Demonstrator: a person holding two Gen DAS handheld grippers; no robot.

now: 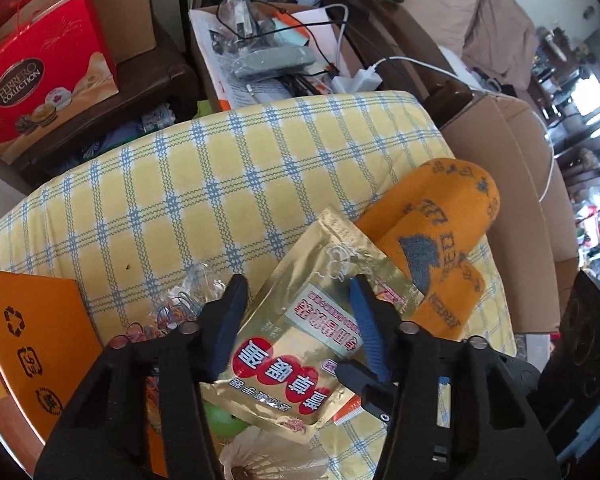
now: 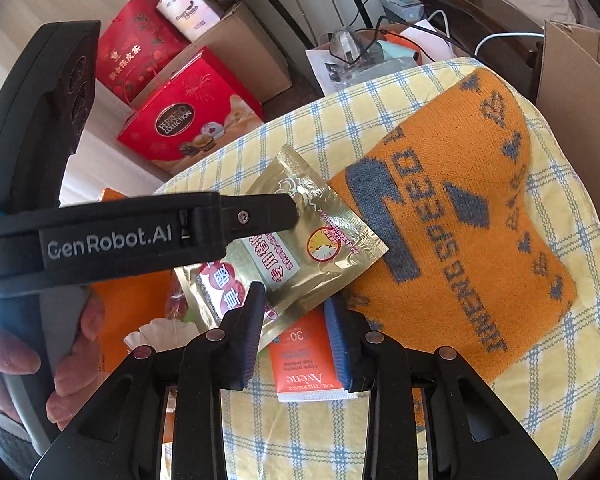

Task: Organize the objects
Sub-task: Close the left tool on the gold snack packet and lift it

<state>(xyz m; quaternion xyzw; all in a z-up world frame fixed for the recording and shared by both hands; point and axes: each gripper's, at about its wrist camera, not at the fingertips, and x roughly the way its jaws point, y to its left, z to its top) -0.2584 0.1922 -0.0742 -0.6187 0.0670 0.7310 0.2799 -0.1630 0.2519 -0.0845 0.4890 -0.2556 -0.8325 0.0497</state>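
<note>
Gold foil pouch (image 1: 296,340), only one in view, lies printed face up on the yellow checked cushion (image 1: 180,180). Its far corner rests against the orange sock (image 2: 460,240) and its near end overlaps an orange sachet (image 2: 304,360). The relation that matters is that the pouch sits directly under the left tongs (image 1: 297,280), which point steeply down at it. In the left wrist view its long axis runs away from those tongs, leaning a little right, so the jaw line crosses its short width. The left tongs stand partly apart, with both tips over or on the pouch's flat face and no pinch visible. The right tongs (image 2: 295,293) are a little farther off, at the pouch's near corner. They are set narrow around the sachet, but I cannot tell whether the pads actually press it. By my judgement the left hand (image 2: 60,360) is the nearer one, though gripping an edge would suit a flat pouch better than coming down on its face. Also in view are one sachet and one orange sock bundle, which may be a single or a folded pair. There is one bag of rubber bands (image 1: 180,304) just beside the pouch's left edge. One shuttlecock (image 1: 268,456) and one green ball (image 1: 224,420) lie partly hidden at its near end.
</note>
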